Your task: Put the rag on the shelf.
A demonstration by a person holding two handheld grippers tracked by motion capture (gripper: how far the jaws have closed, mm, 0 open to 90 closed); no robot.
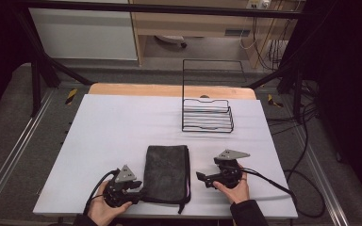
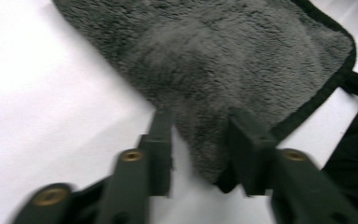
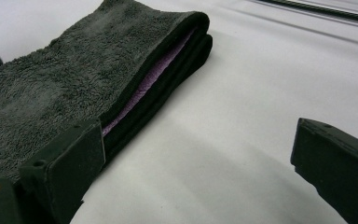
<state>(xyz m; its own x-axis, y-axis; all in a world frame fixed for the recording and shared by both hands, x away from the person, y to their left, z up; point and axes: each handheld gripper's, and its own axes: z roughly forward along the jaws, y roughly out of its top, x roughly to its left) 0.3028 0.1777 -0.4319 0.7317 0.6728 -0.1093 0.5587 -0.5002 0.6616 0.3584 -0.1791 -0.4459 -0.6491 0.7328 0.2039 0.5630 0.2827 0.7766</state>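
Observation:
A dark grey fluffy towel (image 1: 166,169) lies folded on the white table (image 1: 118,127) near its front edge. Purple lining shows along the fold in the right gripper view, on the towel (image 3: 51,93). My left gripper (image 1: 139,190) is at the towel's near left corner. In the left gripper view that gripper (image 2: 200,135) is open, its jaws standing either side of the towel's corner (image 2: 205,60). My right gripper (image 1: 202,178) sits just right of the towel. It (image 3: 196,140) is wide open, one jaw resting against the folded edge and the other over bare table.
A black wire basket (image 1: 207,115) with a tall back frame stands at the back right of the table. A loose black strap from the towel trails at the front edge. Cables run off to the right of the table.

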